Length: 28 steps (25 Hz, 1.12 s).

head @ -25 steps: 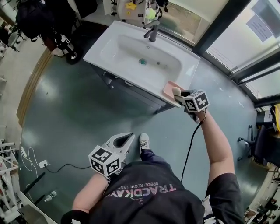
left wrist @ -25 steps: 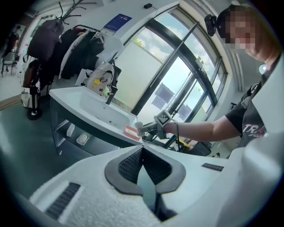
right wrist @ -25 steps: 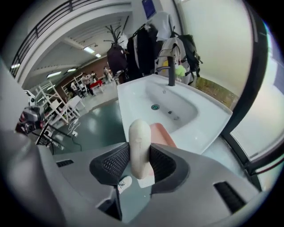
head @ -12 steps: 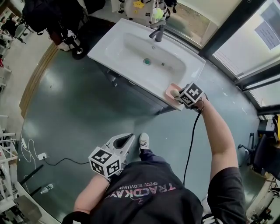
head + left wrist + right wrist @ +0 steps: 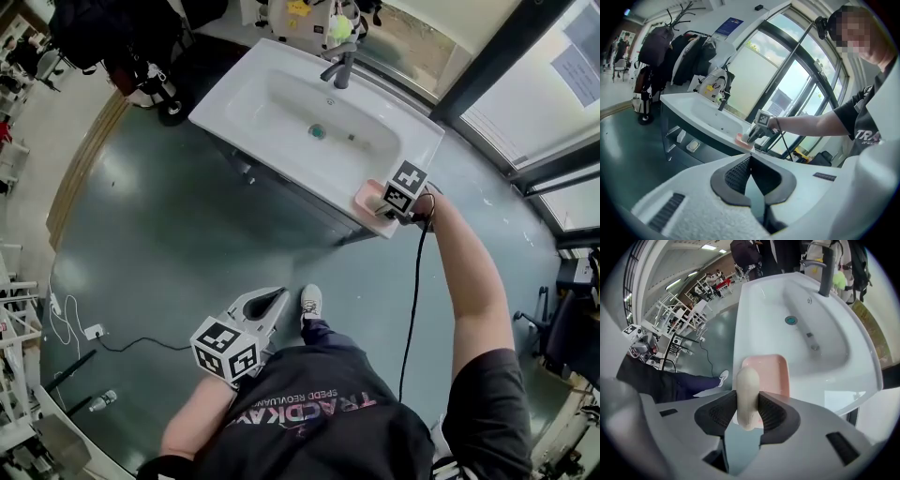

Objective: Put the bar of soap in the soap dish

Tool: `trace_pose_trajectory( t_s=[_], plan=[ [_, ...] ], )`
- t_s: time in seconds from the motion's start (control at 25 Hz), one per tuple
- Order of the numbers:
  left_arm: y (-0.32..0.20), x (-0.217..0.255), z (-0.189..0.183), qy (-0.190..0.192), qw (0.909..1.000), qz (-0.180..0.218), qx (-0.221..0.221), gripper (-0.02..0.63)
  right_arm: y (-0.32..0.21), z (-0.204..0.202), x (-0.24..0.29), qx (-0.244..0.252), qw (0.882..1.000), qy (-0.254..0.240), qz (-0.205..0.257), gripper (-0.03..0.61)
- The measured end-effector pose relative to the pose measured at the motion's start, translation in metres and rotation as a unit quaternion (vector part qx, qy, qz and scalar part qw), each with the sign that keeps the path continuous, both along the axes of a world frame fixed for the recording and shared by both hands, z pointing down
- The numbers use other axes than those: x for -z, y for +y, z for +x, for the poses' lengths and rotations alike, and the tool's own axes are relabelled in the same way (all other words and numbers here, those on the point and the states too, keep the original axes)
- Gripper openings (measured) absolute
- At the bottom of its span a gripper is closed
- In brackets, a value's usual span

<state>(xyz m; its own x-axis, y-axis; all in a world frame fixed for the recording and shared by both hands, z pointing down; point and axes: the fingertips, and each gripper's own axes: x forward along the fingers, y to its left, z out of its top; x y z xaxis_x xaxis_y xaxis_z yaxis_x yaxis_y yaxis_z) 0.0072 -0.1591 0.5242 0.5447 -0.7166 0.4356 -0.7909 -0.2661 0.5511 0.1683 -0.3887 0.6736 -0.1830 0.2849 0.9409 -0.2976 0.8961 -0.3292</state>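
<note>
Pinching the bar of soap point(image 5: 747, 390) in the right gripper point(image 5: 747, 397) over the near edge of the soap dish point(image 5: 772, 369) — could fall off if let go early — with the left gripper point(image 5: 750, 159) pressed together, empty.

The bar of soap point(image 5: 747, 394) looks smooth, matt and waxy, the right hand-held gripper point(image 5: 747, 416) has ribbed black rubbery pads point(image 5: 719, 416) and a matt grey plastic shell, the pink soap dish point(image 5: 771, 371) looks like glossy plastic, the white sink point(image 5: 750, 310) is glazed and shiny, and the tap point(image 5: 826, 273) is dull metal.
</note>
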Motion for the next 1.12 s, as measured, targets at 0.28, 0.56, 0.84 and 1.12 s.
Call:
trace_pose_trajectory(
  t_s=[0.28,0.56,0.84,1.12],
  plan=[
    [-0.009,-0.002,0.0,-0.002,1.0,-0.004,0.001,0.009,-0.003,-0.002,-0.006,0.024,0.999,0.019,-0.019,0.143],
    [-0.016,-0.002,0.003,0.0,0.9999,-0.005,-0.009,0.009,-0.008,-0.001,-0.003,0.016,1.0,0.01,-0.018,0.144],
    [-0.023,-0.003,0.006,0.001,0.9998,-0.007,-0.02,0.009,-0.017,0.003,-0.001,-0.007,1.0,-0.007,-0.002,0.152],
    [-0.025,-0.003,0.007,0.004,0.9997,-0.007,-0.024,0.009,-0.026,0.011,0.002,-0.019,1.0,-0.009,0.018,0.152]
  ],
)
